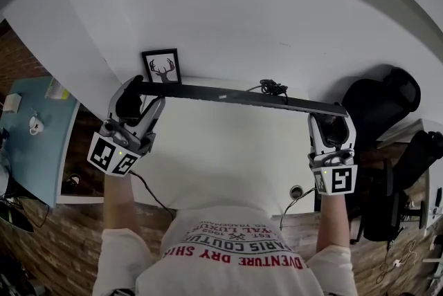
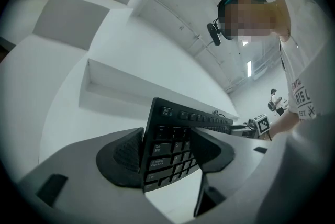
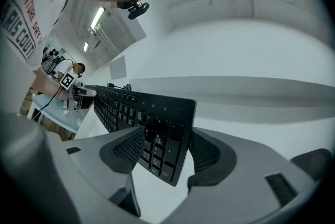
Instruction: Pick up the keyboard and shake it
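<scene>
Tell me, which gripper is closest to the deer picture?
The left gripper, clamping the keyboard right beside the deer picture; the right gripper holds the opposite end.

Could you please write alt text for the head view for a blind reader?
A black keyboard is held by its two ends, the left gripper shut on one and the right gripper on the other, over a white desk. A framed deer picture stands behind it.

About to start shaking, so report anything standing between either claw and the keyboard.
Nothing visible does. The left claw is shut on the left end of the keyboard, and the right claw on its right end, with the pads pressed directly against it.
</scene>
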Demonstrator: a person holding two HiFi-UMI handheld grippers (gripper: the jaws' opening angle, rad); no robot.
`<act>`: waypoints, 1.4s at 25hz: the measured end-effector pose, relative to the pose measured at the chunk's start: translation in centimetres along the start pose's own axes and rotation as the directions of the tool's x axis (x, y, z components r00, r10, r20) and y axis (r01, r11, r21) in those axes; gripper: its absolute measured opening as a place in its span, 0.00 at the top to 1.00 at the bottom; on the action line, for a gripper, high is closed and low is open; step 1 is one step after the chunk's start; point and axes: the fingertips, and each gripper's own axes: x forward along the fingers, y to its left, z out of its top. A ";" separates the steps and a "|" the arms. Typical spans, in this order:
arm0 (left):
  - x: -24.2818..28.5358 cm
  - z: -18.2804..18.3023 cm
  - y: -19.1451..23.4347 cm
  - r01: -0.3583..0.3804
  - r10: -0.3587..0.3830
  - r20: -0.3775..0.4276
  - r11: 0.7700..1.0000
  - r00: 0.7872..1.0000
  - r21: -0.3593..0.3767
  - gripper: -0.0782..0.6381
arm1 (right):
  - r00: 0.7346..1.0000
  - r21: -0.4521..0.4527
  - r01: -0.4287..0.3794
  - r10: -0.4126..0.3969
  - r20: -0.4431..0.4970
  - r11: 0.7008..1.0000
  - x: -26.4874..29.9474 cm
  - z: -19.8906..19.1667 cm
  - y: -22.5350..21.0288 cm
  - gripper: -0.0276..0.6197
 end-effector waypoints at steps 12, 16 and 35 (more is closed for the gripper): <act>-2.3 1.2 2.6 0.035 -0.033 0.039 0.998 0.999 -0.056 0.50 | 0.992 -0.067 0.065 -0.058 0.110 0.996 -0.5 3.1 4.2 0.54; -2.3 0.6 2.7 0.044 -0.042 0.022 0.996 0.999 -0.075 0.50 | 0.994 -0.081 0.067 -0.059 0.095 0.994 -0.4 2.7 4.1 0.54; 0.6 -0.2 -2.8 -0.043 0.043 0.001 0.999 0.999 -0.009 0.50 | 0.990 0.142 -0.036 0.054 -0.131 0.989 1.6 -4.9 -2.7 0.54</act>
